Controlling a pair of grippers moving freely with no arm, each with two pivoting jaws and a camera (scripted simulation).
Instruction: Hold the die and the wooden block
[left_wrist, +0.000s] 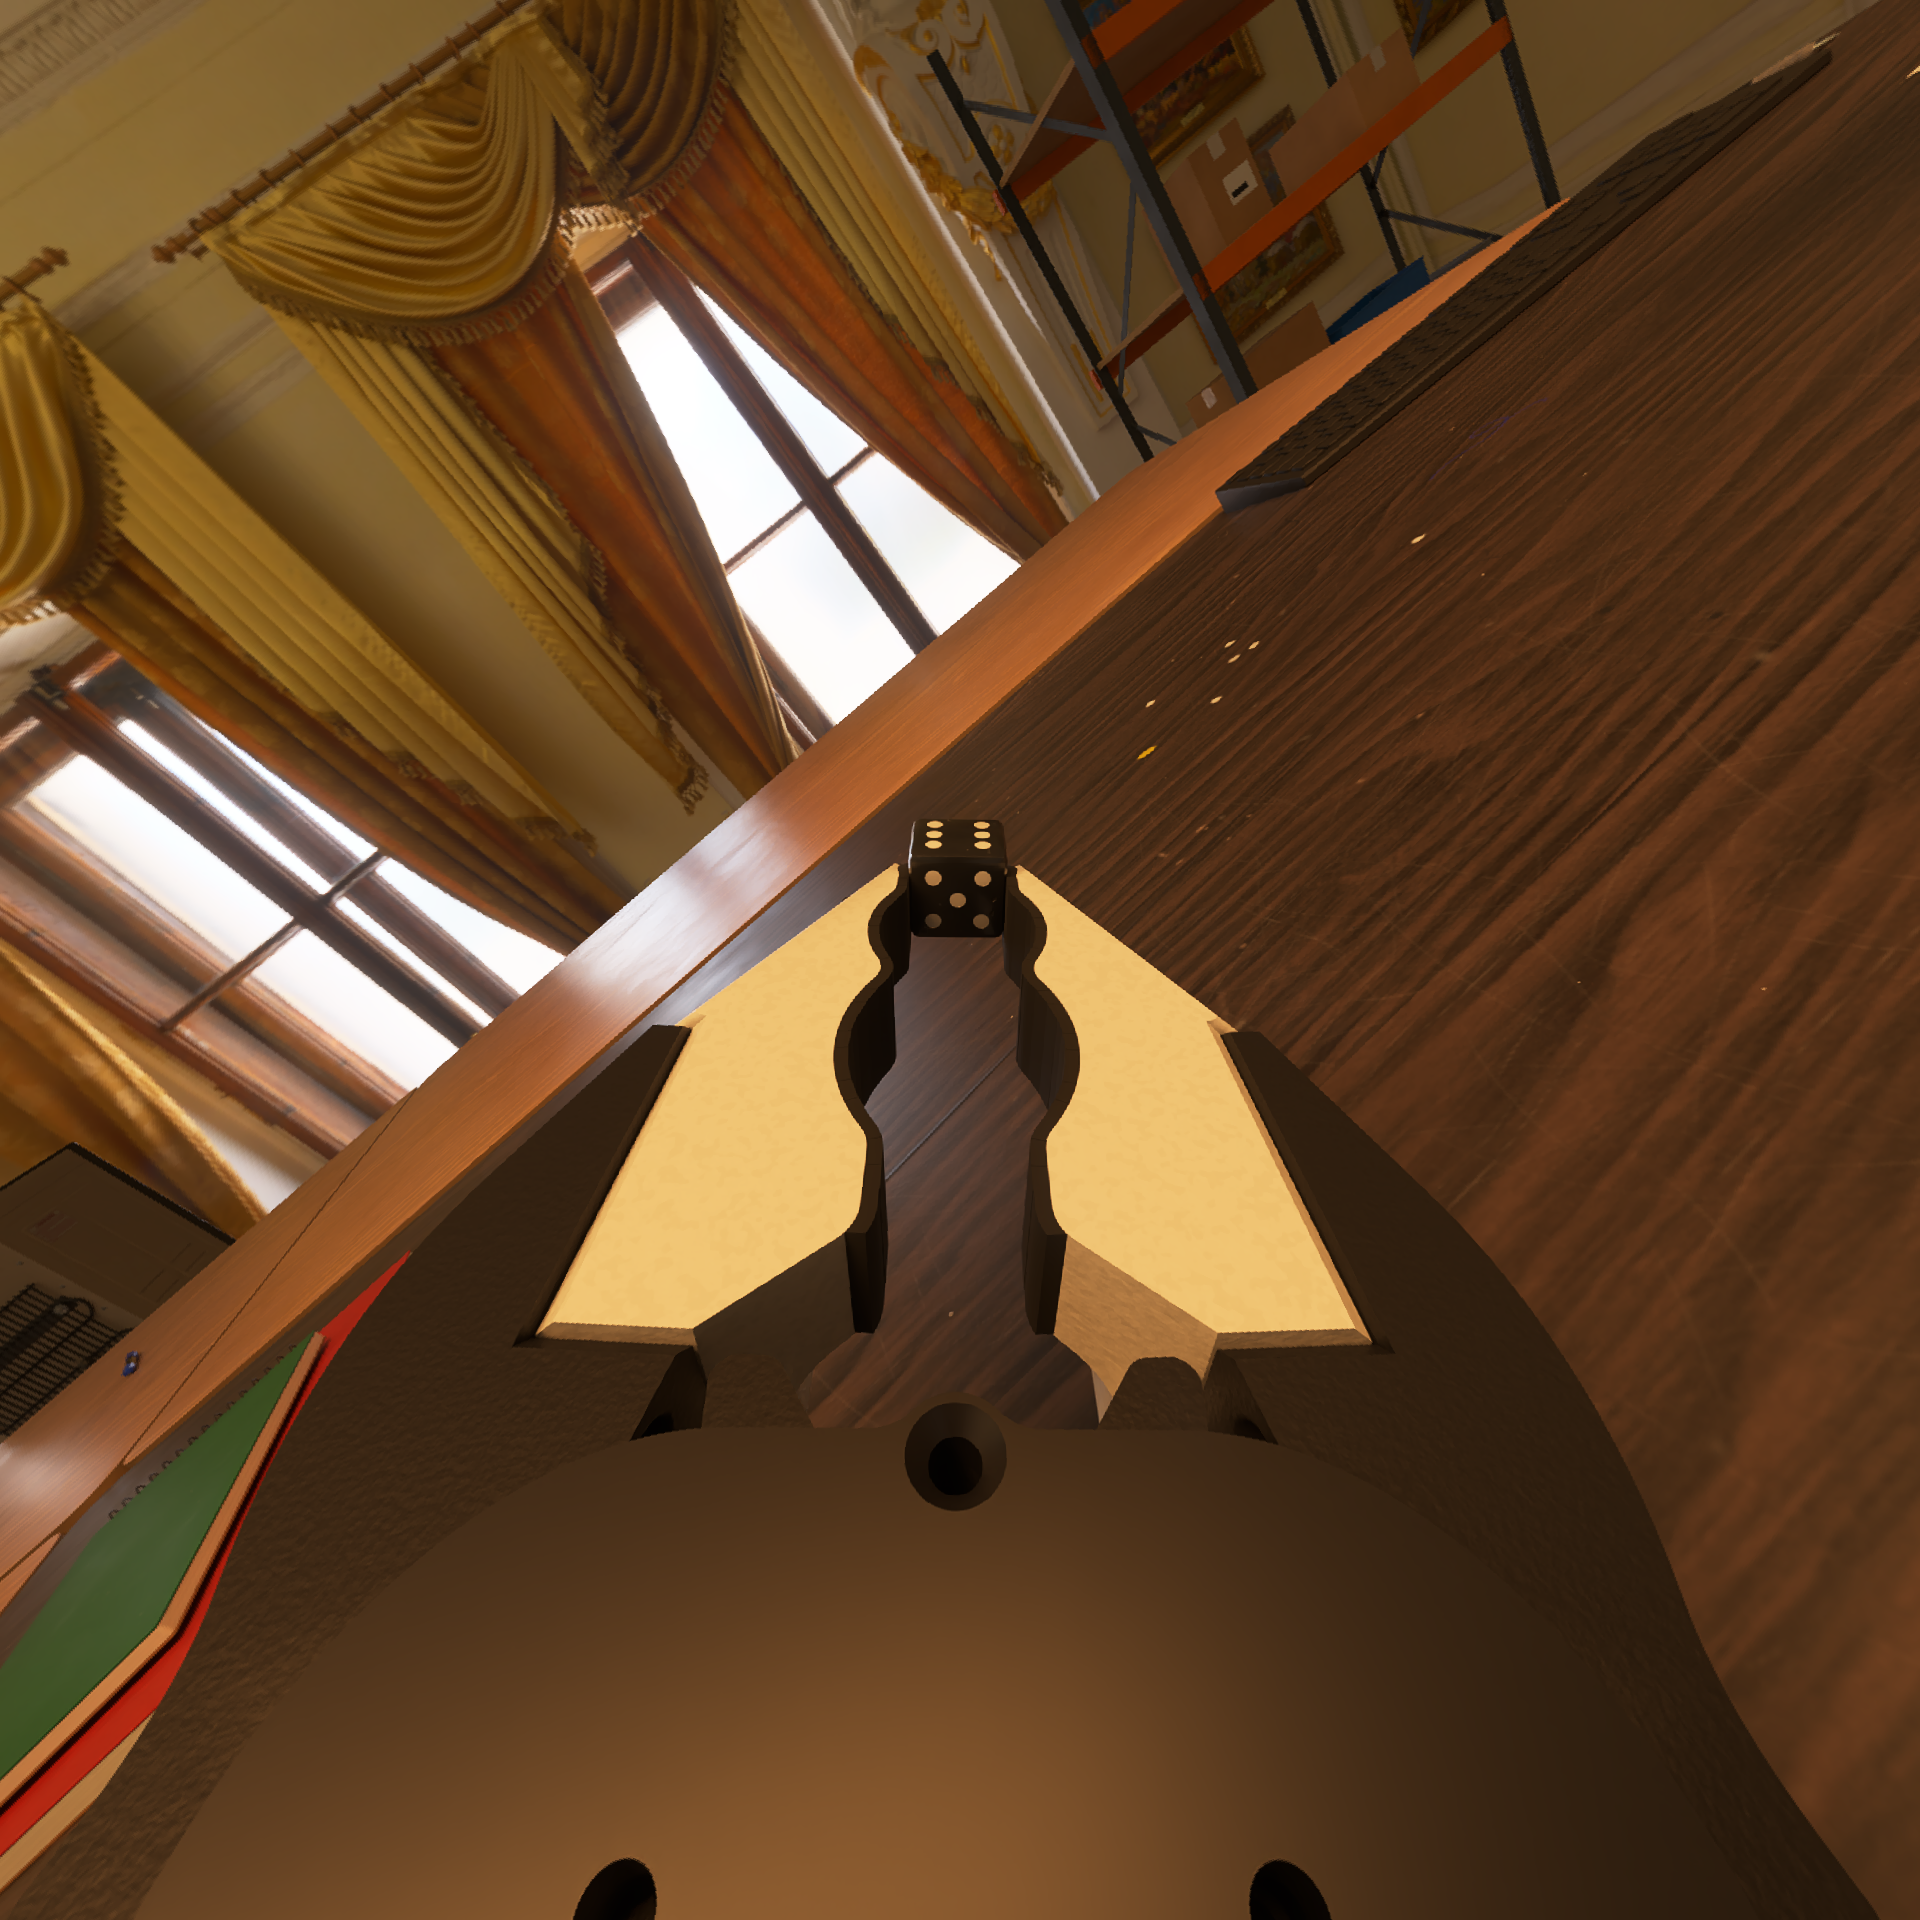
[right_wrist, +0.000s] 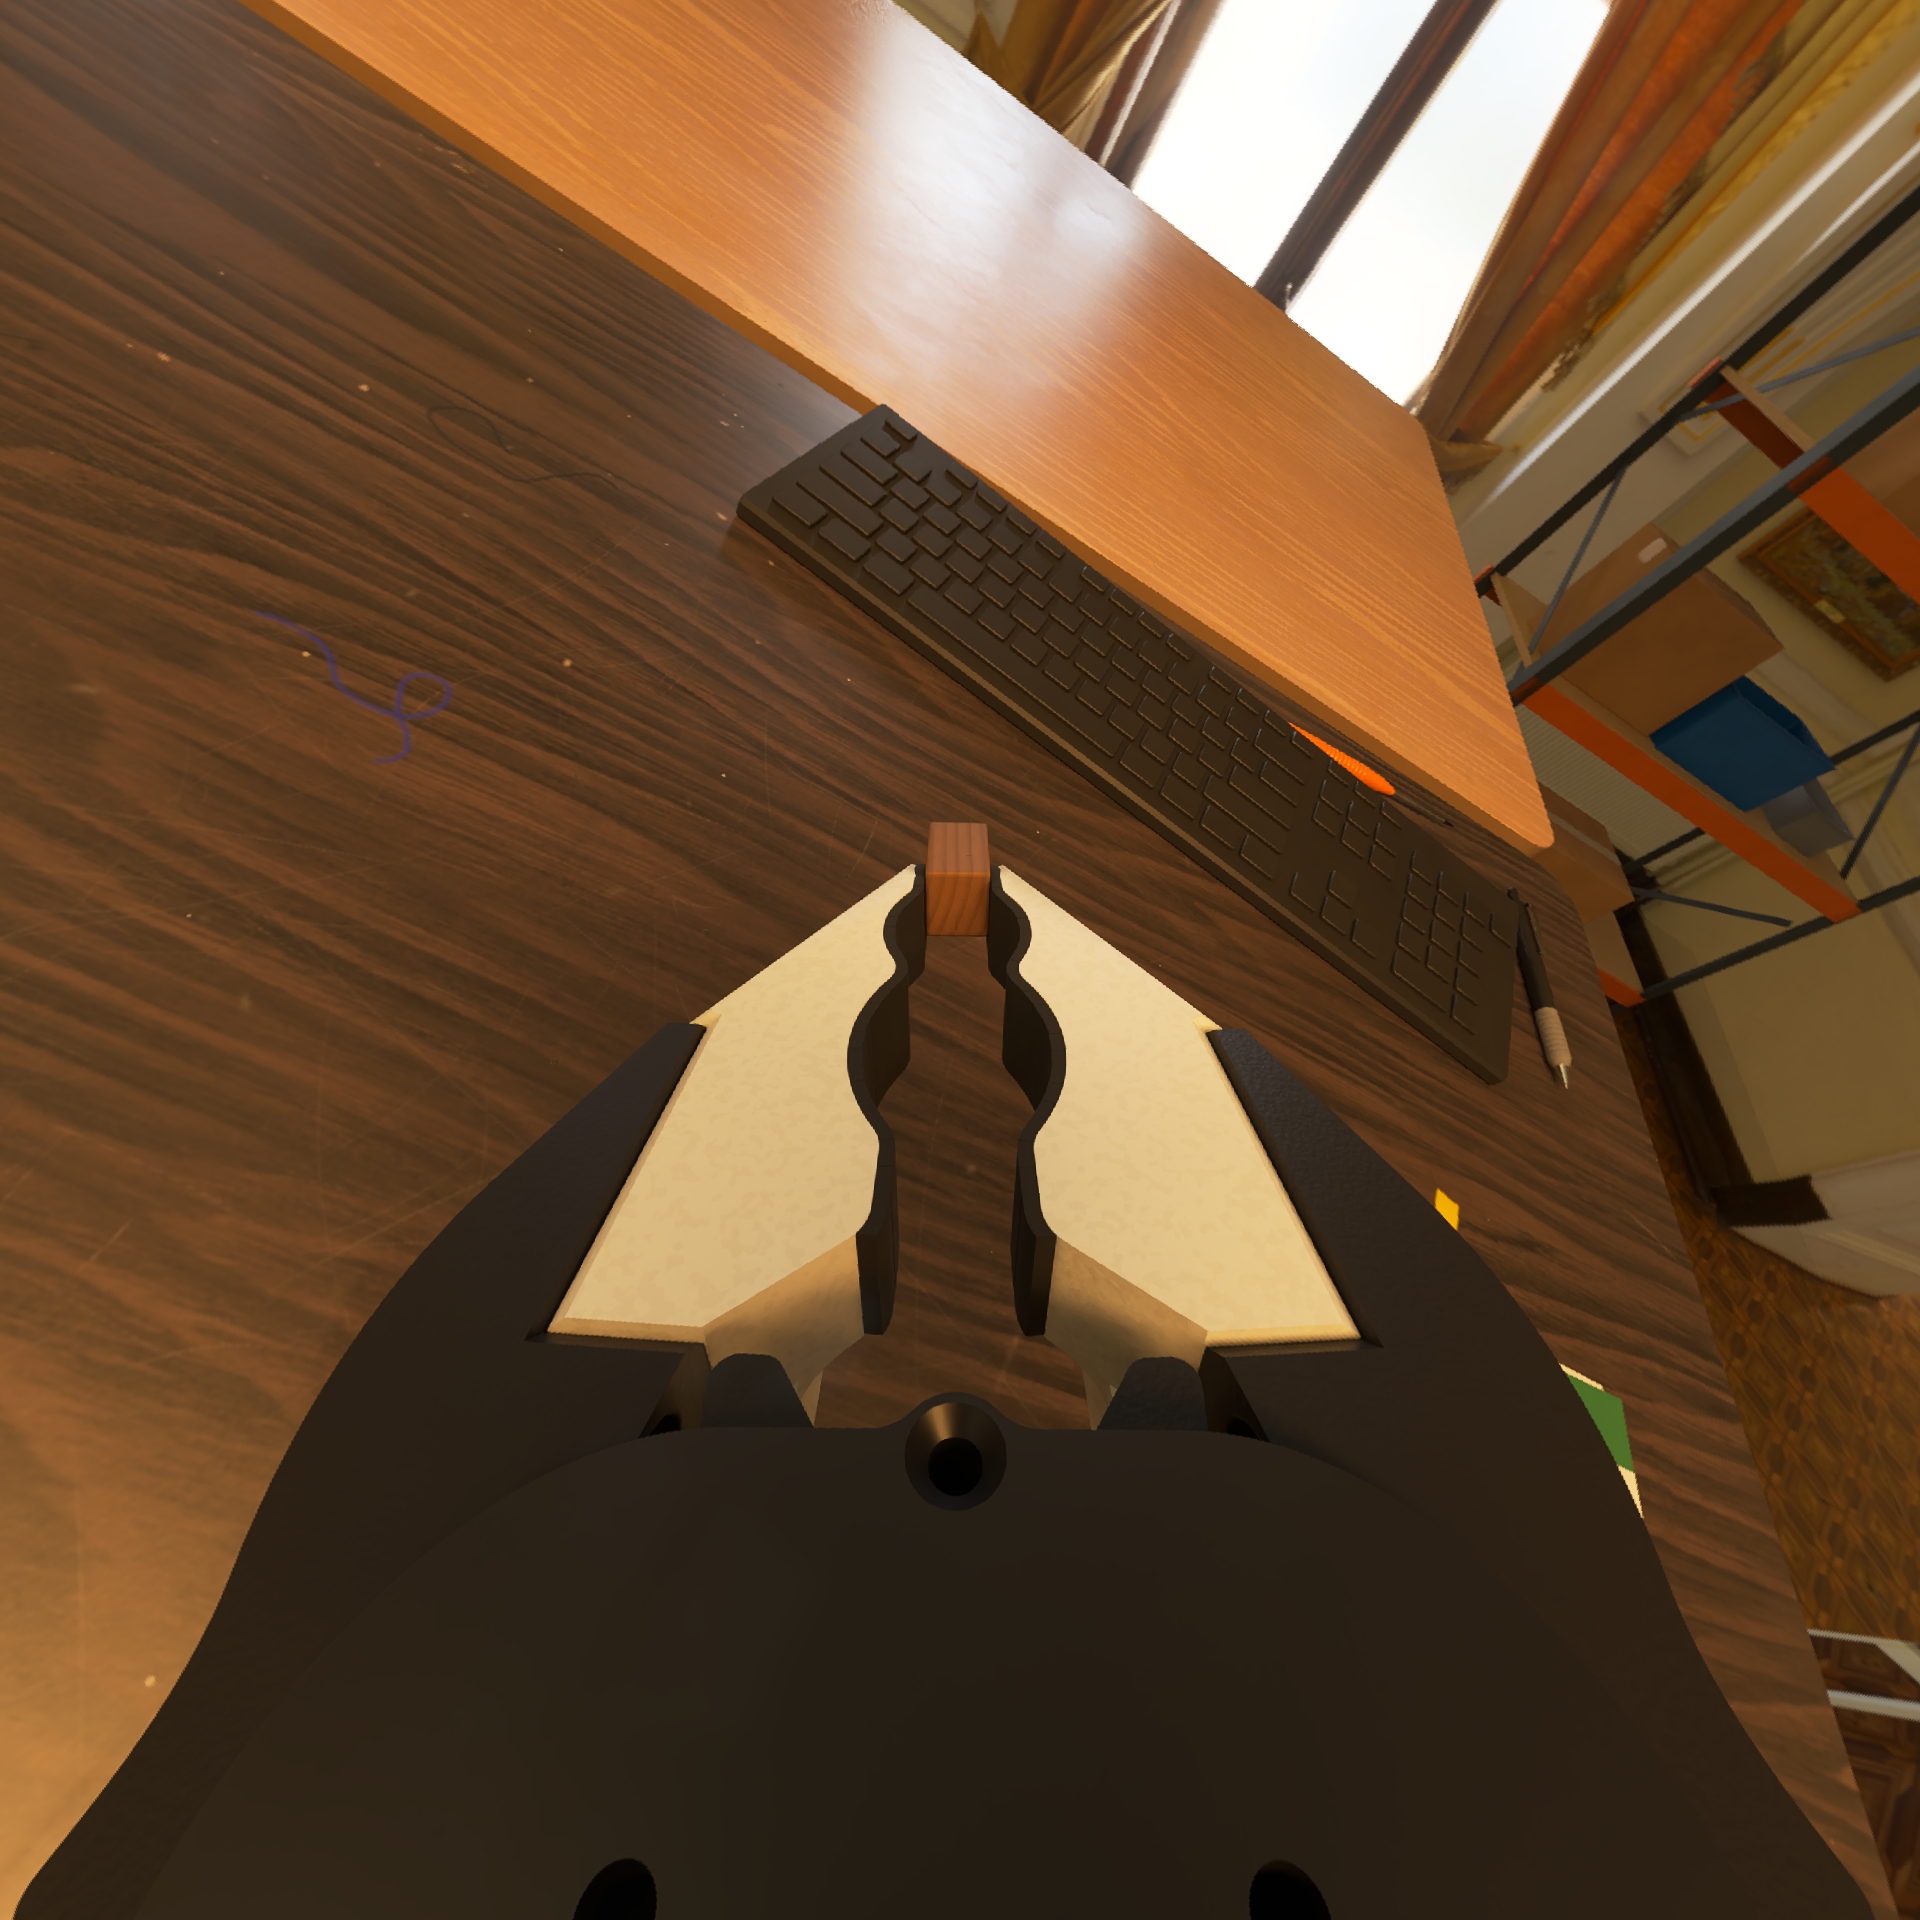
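Die (left_wrist: 957, 879) between left gripper (left_wrist: 957, 902) tips; wooden block (right_wrist: 957, 879) between right gripper (right_wrist: 957, 902) tips. Keyboard (right_wrist: 1132, 717) on table (right_wrist: 312, 935), beyond block; pen (right_wrist: 1540, 987) beside keyboard's right end.

A black keyboard (right_wrist: 1132, 717) lies on the dark wooden table (right_wrist: 416, 935), a pen (right_wrist: 1540, 982) just beside its end.

Warm daylight pours through the tall blown-out windows (left_wrist: 821, 488) beyond the tongs, glaring on the orange wooden tabletop (right_wrist: 935, 229); both sharp wide-angle views bend straight lines toward their edges.
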